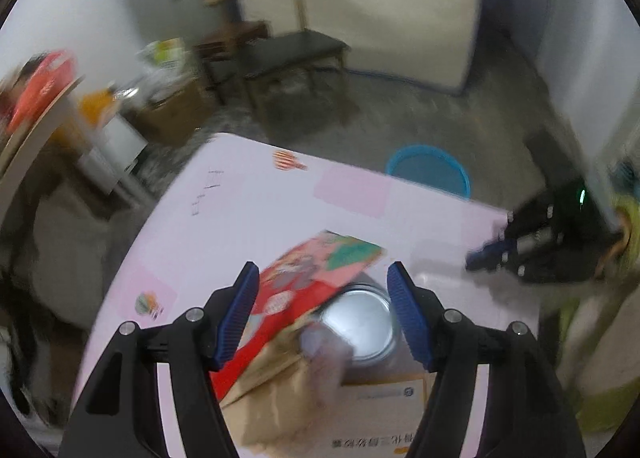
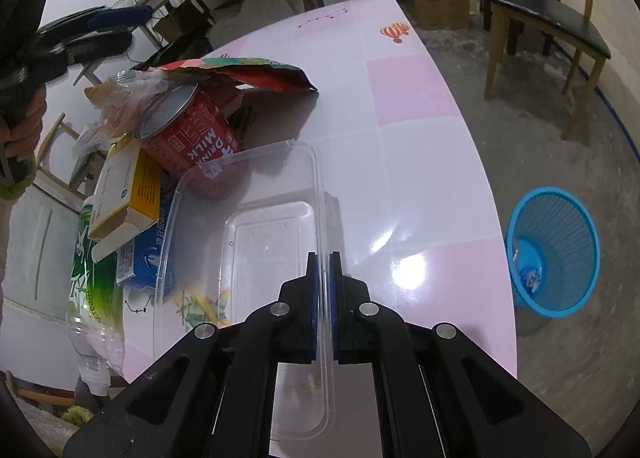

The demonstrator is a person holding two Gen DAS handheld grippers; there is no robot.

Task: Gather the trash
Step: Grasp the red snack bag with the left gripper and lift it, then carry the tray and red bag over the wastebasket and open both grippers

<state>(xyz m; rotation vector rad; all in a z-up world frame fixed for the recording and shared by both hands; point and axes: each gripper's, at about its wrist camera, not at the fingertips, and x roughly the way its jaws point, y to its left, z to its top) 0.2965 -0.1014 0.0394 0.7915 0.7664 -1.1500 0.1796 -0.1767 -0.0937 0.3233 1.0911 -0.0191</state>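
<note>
A pink table (image 2: pixel 420 162) carries a heap of trash at its left side in the right wrist view: a red can (image 2: pixel 192 138) lying tilted with its silver end up-left, a torn red wrapper (image 2: pixel 256 72) draped over it, a yellow-and-white box (image 2: pixel 124 190) leaning on a blue carton (image 2: pixel 148 254), crumpled clear plastic (image 2: pixel 132 84) behind the can, and a green-labelled bottle (image 2: pixel 90 286) along the table's left edge. On the floor to the right, well apart from the table top, stands a blue bin (image 2: pixel 554 250) with something small in its bottom. A chair (image 2: pixel 548 30) stands behind it, and a cardboard box (image 2: pixel 440 4) sits farther back by the wall. The right gripper (image 2: pixel 324 258) has its pads pressed together on the right wall of a clear tray (image 2: pixel 248 226), which rests on the table with its far left corner overlapping the can (seen through the plastic). The left gripper (image 1: pixel 322 314) points steeply down over the heap with its jaws apart and nothing clamped; between its blue pads, seen from above, lie the wrapper (image 1: pixel 316 278) and the can's silver end (image 1: pixel 360 322), with brown paper (image 1: pixel 276 390) nearer the camera and the box (image 1: pixel 380 410) below. That view is blurred, so whether either pad touches the wrapper cannot be told. The bin (image 1: pixel 430 170) shows beyond the table's far edge there, and the right gripper (image 1: pixel 484 254) at the right.
</note>
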